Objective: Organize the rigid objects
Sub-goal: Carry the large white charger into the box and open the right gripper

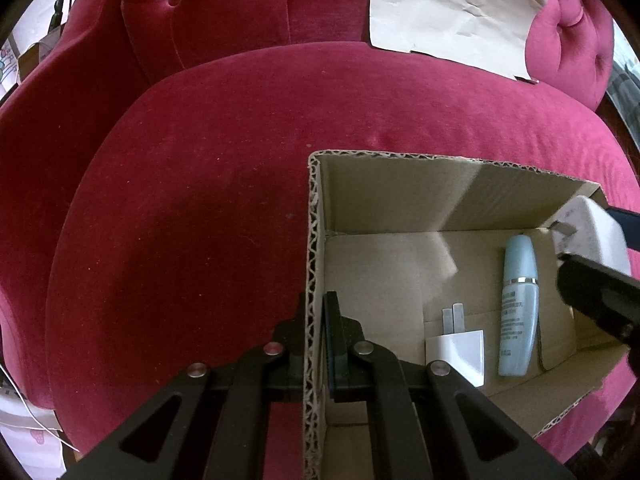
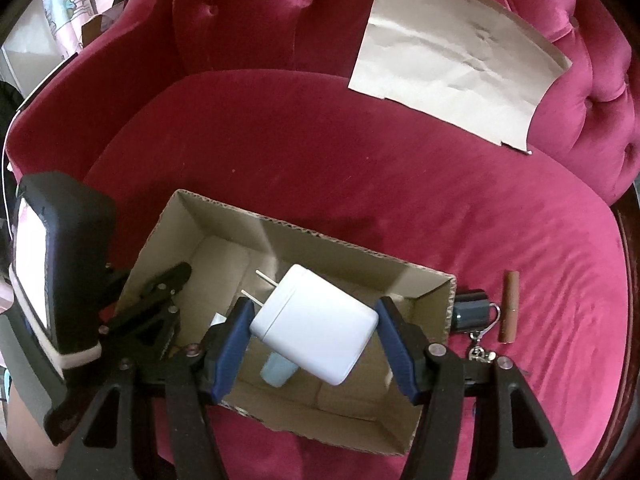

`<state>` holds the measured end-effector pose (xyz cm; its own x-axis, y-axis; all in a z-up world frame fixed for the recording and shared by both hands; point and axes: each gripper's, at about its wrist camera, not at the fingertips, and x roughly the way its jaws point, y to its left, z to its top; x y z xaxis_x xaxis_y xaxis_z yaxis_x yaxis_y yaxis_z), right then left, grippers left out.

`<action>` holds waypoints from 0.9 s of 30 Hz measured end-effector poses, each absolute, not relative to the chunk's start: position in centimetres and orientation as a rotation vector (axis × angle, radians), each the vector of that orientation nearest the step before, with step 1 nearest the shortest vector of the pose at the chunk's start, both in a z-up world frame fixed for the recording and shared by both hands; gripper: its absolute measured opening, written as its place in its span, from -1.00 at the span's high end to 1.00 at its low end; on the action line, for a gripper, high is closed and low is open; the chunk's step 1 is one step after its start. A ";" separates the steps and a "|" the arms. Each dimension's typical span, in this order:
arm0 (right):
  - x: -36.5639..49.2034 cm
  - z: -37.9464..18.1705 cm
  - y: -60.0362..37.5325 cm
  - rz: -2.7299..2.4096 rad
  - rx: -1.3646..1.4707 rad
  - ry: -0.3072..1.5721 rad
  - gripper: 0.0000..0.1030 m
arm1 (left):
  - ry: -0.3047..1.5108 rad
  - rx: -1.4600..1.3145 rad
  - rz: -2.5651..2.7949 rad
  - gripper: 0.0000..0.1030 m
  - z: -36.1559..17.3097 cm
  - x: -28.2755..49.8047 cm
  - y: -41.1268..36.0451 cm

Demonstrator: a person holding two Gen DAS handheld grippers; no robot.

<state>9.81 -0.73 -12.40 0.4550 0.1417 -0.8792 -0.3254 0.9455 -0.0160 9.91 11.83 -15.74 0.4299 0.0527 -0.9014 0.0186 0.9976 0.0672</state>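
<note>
At nine o'clock my left gripper [image 1: 316,336] is clamped on the left wall of the cardboard box [image 1: 400,196], steadying it on the red sofa [image 2: 320,160], with a small white plug [image 1: 456,350] and a pale blue bottle [image 1: 518,304] already lying inside. At centre, my right gripper [image 2: 316,334] holds the large white charger [image 2: 316,326] between its blue pads, above the box's open top. Toward three o'clock, a dark keychain piece [image 2: 474,314] and a brown tube [image 2: 509,306] lie outside, so I judge the job roughly half done.
</note>
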 end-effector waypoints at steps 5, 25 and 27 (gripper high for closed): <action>10.1 -13.1 -0.3 0.286 -0.183 1.075 -0.28 | 1.126 0.071 0.021 0.90 -15.8 9.9 11.9; 10.6 -12.3 -0.3 0.272 -0.188 1.015 -0.86 | 1.124 0.076 0.014 0.91 -15.9 10.2 11.9; 10.5 -12.1 -0.5 0.267 -0.187 1.009 -0.94 | 1.124 0.075 0.013 0.91 -15.9 10.2 11.8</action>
<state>10.52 -0.46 -12.10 0.5043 0.1337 -0.8531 -0.3055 0.9517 -0.0315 10.18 11.85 -15.86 0.4322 0.0482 -0.9005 0.0273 0.9974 0.0665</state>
